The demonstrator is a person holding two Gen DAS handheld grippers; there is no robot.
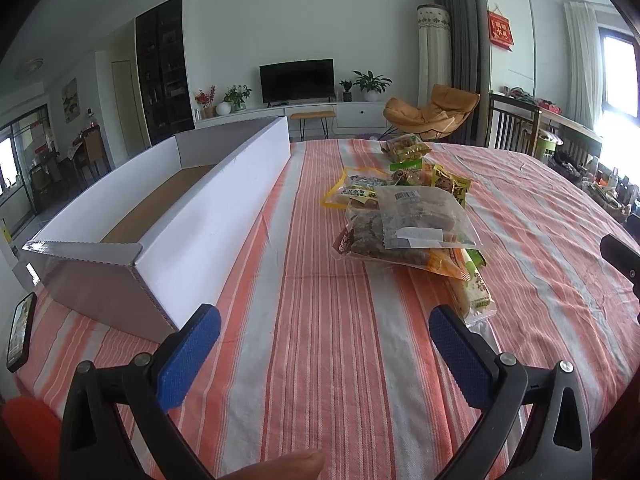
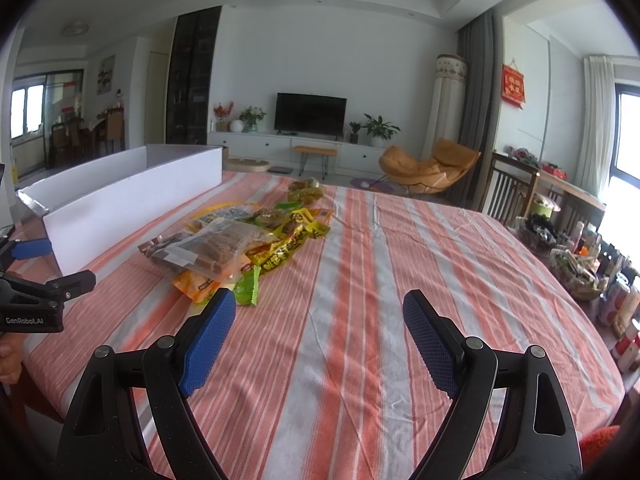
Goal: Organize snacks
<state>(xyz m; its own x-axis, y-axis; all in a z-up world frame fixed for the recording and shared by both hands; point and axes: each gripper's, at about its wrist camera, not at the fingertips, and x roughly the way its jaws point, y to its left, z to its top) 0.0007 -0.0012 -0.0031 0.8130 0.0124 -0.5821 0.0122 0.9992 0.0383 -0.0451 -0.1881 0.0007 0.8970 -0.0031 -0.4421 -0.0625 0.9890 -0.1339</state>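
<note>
Box [image 1: 208, 208] seen holding nothing; snacks [image 1: 408, 216] piled beside it on cloth [image 1: 320, 360]. Left gripper [image 1: 324, 332] and right gripper [image 2: 319, 312] both spread wide, nothing grasped.

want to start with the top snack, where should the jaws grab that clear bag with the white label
Probably the clear bag's near flat sealed edge, which overhangs the pile, approached low from the near side with the left gripper, one jaw under and one over. It lies flat on top, so its middle offers no pinchable fold.
</note>
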